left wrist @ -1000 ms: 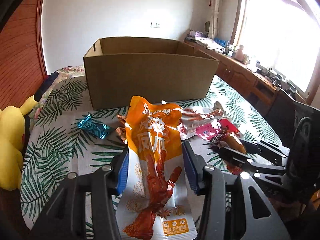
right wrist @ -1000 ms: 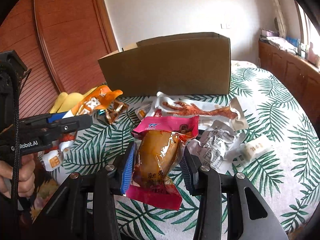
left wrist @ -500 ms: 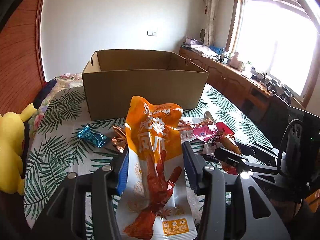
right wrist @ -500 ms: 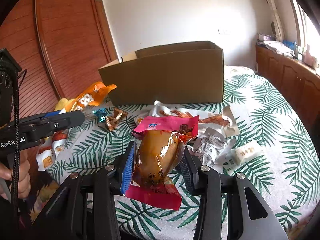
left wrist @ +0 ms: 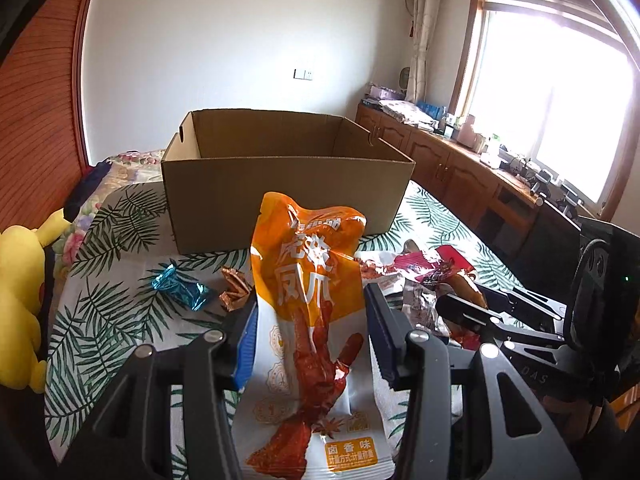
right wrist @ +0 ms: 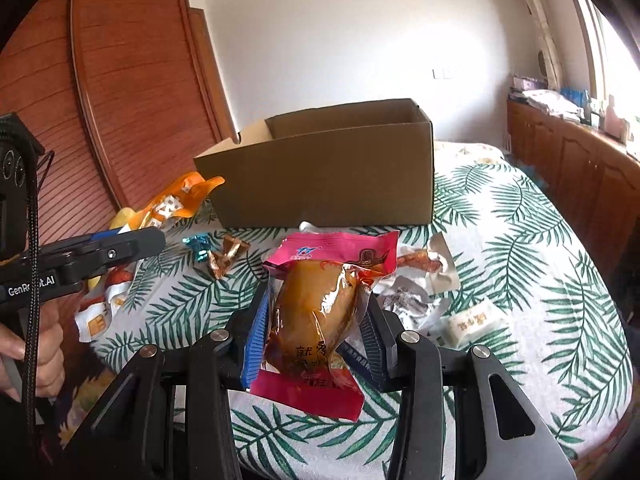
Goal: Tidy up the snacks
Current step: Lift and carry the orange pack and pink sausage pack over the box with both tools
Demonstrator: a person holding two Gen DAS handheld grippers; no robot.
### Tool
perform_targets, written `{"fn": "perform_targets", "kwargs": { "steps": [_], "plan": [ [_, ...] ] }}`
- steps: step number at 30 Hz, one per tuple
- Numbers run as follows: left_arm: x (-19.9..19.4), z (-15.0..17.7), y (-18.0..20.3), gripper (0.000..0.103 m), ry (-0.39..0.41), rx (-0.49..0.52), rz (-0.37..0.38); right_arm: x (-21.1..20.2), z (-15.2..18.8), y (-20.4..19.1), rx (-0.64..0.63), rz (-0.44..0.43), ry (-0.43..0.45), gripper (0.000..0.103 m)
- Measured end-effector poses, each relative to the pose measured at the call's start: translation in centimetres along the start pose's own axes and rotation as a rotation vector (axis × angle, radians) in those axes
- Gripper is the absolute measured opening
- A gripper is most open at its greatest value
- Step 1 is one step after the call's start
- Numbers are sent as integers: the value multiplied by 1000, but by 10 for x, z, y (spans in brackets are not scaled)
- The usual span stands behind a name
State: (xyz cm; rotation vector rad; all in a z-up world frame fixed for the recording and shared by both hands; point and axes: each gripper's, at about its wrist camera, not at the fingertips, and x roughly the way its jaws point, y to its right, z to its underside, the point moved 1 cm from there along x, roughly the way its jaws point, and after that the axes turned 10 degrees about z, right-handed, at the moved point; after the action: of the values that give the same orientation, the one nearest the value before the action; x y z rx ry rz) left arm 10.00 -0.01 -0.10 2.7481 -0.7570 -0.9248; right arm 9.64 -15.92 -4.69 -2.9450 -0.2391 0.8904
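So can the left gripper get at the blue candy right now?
Probably not as things stand. The left gripper is shut on the orange packet, so it has nothing free to pinch with. The blue candy itself lies uncovered on the tablecloth, left of the fingers, so nothing else blocks it.

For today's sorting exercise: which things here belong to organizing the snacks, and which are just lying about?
Job: orange packet in left gripper; pink packet in right gripper; cardboard box; blue candy.
Lying about: yellow plush toy; wooden cabinets.
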Motion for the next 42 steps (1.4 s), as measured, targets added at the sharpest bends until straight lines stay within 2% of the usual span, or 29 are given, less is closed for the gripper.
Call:
{"fn": "perform_targets", "kwargs": {
  "steps": [16, 24, 33, 42],
  "plan": [
    [7, -36, -26, 47, 55, -28, 14, 5, -46, -3, -71, 9, 47, 42],
    [17, -70, -39, 47, 84, -9, 3, 14, -77, -2, -112, 7, 75, 42],
    [45, -122, -60, 47, 106, 33, -31, 48, -127, 4, -165, 8, 117, 42],
    [89, -156, -84, 47, 97, 36, -44, 94, -169, 7, -200, 7, 127, 42]
  ]
}}
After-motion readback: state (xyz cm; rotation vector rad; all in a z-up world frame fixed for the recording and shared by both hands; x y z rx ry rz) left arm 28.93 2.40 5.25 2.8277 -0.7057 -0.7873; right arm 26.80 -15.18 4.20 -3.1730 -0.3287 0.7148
